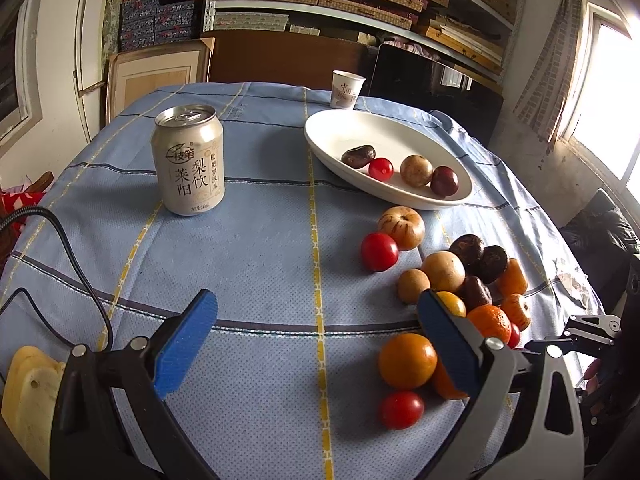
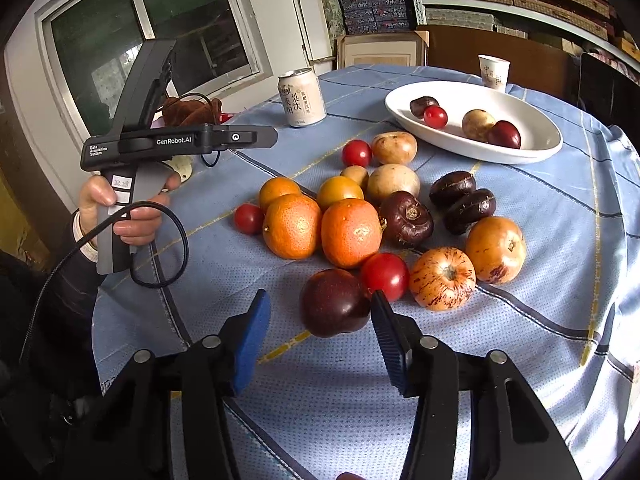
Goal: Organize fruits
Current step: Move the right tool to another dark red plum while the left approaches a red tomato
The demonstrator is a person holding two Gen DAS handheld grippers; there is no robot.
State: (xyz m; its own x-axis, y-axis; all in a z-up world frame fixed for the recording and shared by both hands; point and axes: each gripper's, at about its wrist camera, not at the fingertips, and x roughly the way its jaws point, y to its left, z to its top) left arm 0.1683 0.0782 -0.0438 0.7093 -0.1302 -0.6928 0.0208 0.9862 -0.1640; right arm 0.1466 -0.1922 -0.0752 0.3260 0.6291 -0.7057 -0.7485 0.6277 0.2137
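While both my tongs sit released, I list: right gripper (image 2: pixel 318 324), jaws spread around a dark plum (image 2: pixel 334 302) on the blue cloth (image 2: pixel 540 280), its right pad possibly touching the fruit. Left gripper (image 1: pixel 316 320), spread over bare cloth. White dish (image 1: pixel 400 136) holding four fruits. Loose pile of oranges (image 2: pixel 320 228), tomatoes, chestnuts just beyond the plum. Can (image 1: pixel 189 160) apart.

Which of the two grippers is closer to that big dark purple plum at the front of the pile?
Right. The right gripper is open with the dark plum just ahead, between its fingers. The left gripper is open over bare tablecloth, beside the fruit pile and away from the plum.
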